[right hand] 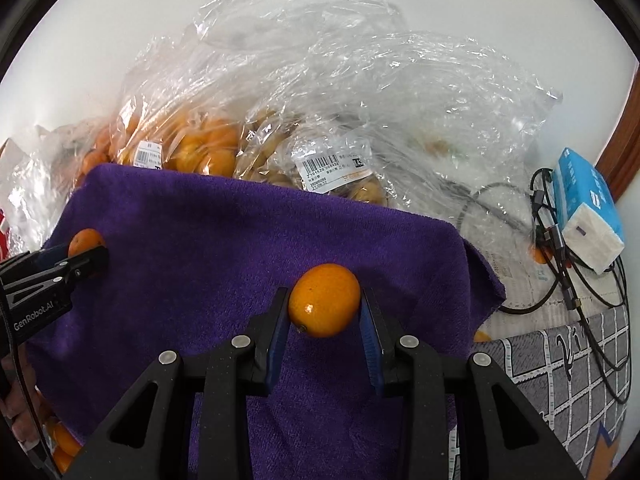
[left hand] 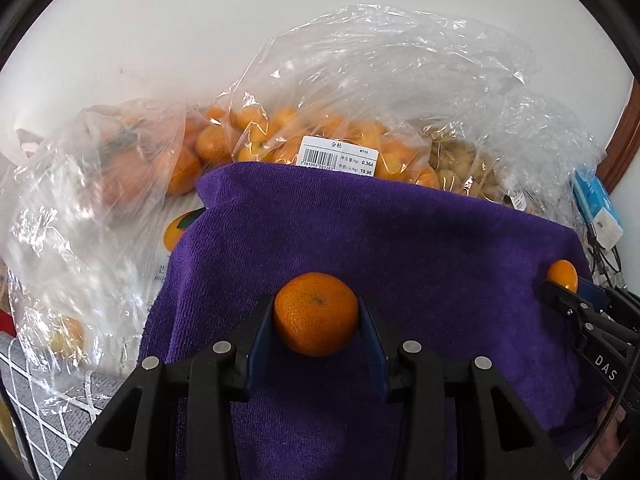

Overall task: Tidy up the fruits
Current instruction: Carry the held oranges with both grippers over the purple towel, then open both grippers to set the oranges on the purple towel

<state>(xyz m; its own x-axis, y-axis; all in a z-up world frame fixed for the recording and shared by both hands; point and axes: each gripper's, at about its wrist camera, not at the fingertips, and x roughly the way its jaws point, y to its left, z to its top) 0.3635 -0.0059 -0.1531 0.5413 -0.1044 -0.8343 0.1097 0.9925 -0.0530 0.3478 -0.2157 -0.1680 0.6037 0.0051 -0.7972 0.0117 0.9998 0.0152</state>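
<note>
A round mandarin [left hand: 316, 314] with dimpled skin sits between the blue pads of my left gripper [left hand: 317, 316], which is shut on it just above a purple towel [left hand: 400, 240]. In the right wrist view a smooth oval kumquat [right hand: 324, 300] is pinched in my right gripper [right hand: 325, 304], also shut, over the same purple towel [right hand: 240, 232]. Each gripper shows at the other view's edge: the right gripper [left hand: 562, 280] with its kumquat [left hand: 563, 274], the left gripper [right hand: 90, 250] with its mandarin [right hand: 84, 240].
Clear plastic bags of orange fruit [left hand: 328, 132] and pale brown fruit [right hand: 320, 160] pile up behind the towel against a white wall. A blue tissue pack [right hand: 588, 208] and black cables [right hand: 560, 272] lie at the right. A grey checked cloth [right hand: 568, 368] covers the surface.
</note>
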